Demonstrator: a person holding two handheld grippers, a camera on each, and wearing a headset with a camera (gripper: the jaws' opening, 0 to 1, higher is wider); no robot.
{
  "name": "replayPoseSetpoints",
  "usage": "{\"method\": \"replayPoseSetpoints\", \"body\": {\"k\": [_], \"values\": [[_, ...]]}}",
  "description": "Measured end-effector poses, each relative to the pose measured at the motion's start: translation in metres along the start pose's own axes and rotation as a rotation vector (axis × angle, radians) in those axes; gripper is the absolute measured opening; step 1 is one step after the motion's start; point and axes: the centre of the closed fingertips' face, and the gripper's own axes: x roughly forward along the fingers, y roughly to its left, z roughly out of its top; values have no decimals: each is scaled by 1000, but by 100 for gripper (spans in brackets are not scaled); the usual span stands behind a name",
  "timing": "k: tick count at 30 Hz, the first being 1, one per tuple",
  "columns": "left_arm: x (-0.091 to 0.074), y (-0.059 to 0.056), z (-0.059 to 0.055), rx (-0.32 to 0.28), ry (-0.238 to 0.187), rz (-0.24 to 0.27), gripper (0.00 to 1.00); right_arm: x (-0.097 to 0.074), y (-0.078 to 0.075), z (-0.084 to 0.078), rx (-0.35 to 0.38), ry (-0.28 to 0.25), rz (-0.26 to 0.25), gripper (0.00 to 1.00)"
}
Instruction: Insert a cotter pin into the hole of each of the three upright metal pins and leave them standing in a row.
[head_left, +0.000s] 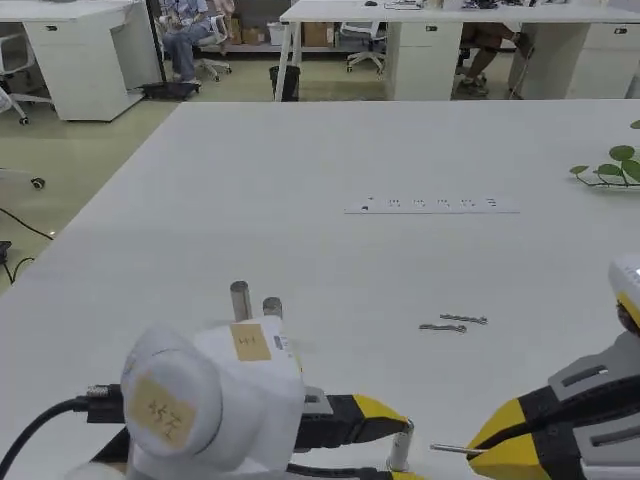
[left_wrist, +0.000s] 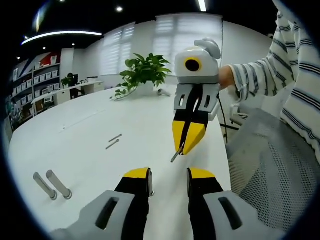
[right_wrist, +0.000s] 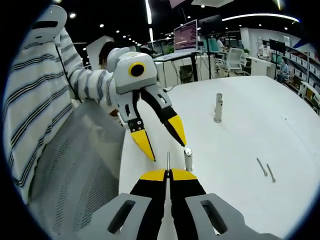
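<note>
Handling the cotter pin (right_wrist: 168, 161) calls for care: it appears thin, light and easily bent, so hold it near the head with the tip free. The right gripper (right_wrist: 168, 173) is clamped on it, tip just beside the metal pin (right_wrist: 188, 159) standing at the table (head_left: 330, 160) edge. That pin looks stiff, smooth and likely to topple. The left gripper (left_wrist: 170, 176) stands partly open around it; contact cannot be confirmed.
</note>
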Motion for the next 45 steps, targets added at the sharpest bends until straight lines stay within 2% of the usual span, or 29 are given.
{"method": "replayPoseSetpoints", "body": {"k": [3, 6, 9, 11, 23, 32, 37, 40, 45], "values": [[3, 7, 0, 9, 3, 41, 31, 0, -6, -2, 0, 5, -13, 3], [5, 15, -2, -9, 5, 79, 31, 2, -13, -3, -3, 7, -21, 3], [7, 21, -7, -20, 17, 97, 31, 5, -19, -5, 0, 14, -27, 3], [9, 19, -11, -46, 27, 76, 30, 6, -22, -7, -2, 21, -29, 3], [23, 24, -28, -45, 73, 68, 25, 18, -34, -19, 5, 75, -3, 3], [27, 29, -37, -46, 94, 64, 19, 23, -33, -15, -11, 87, 17, 3], [29, 29, -37, -54, 91, 48, 12, 24, -33, -15, -18, 95, 28, 3], [29, 31, -37, -48, 92, 55, 8, 24, -33, -15, -12, 96, 34, 3], [29, 31, -38, -45, 90, 45, 8, 24, -30, -16, -15, 107, 50, 3]]}}
